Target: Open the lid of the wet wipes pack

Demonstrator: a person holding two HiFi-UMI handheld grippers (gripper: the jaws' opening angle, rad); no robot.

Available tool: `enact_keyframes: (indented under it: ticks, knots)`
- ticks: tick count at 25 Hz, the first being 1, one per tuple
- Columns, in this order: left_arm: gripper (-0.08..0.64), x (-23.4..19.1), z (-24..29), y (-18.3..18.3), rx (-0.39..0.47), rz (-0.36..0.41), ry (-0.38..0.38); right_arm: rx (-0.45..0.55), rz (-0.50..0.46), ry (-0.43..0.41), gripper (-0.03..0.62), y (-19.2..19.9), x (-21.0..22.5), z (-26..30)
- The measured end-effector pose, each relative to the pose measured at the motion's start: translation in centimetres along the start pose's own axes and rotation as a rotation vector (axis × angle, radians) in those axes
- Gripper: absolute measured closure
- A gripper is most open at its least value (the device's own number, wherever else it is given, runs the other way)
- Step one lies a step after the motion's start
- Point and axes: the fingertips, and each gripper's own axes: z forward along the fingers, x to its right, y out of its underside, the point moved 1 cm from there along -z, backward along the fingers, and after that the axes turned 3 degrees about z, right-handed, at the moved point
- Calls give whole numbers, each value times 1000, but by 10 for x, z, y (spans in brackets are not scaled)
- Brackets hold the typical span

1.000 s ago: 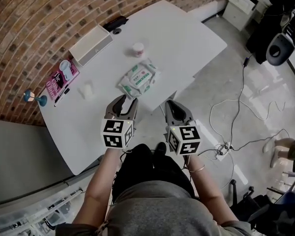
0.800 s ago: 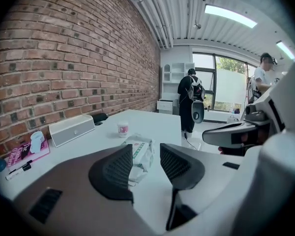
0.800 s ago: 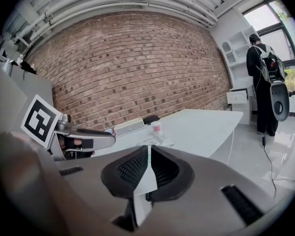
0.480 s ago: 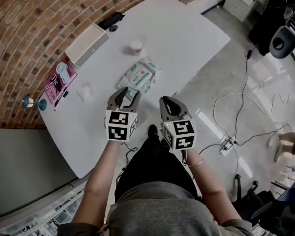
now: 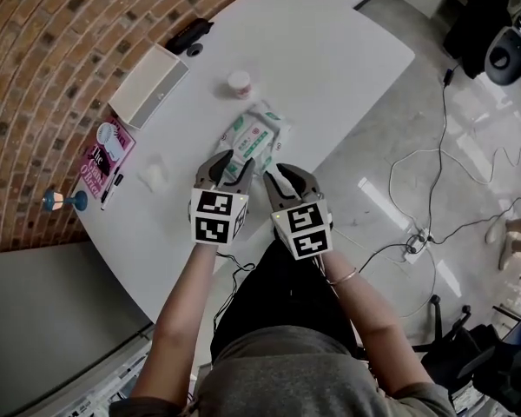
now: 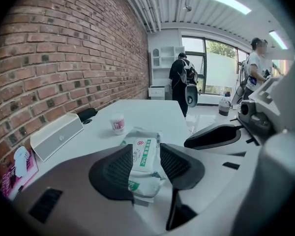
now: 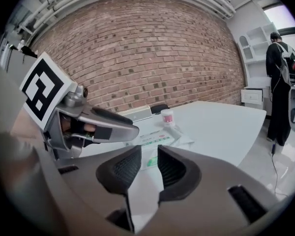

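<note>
Both grippers have come forward and down since a second ago and now sit at the near end of the wipes pack (image 5: pixel 257 134).

- Left gripper (image 6: pixel 146 157): jaws apart, pack showing in the gap, pads not pressing on it.
- Right gripper (image 7: pixel 149 167): just right of the left one, short of the pack's near corner. Jaws have just been opening, now a narrow gap with nothing in it.
- Pack lies flat on the white table (image 5: pixel 339 59), label side up.
- Small white cup (image 5: pixel 239 82) stands just past the pack's far end.
- Pink booklet (image 5: pixel 104 150) lies well left of the pack.
- White box (image 5: pixel 148 85) sits farther off, beyond and left of the pack.
</note>
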Motion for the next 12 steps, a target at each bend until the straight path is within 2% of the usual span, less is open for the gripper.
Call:
enact_keyframes:
  ticks: [3,9,12]
  knots:
    - [387,-3,7,3,-19,-3,22,-23,-43,-18,468,3,-1,11]
    - [383,-7,21,6,-80,71,57,-68,-132,-19,456,10,4,31]
    - [383,-7,28,5,-100,89,70,-76,-144,-17,448,10,8,38]
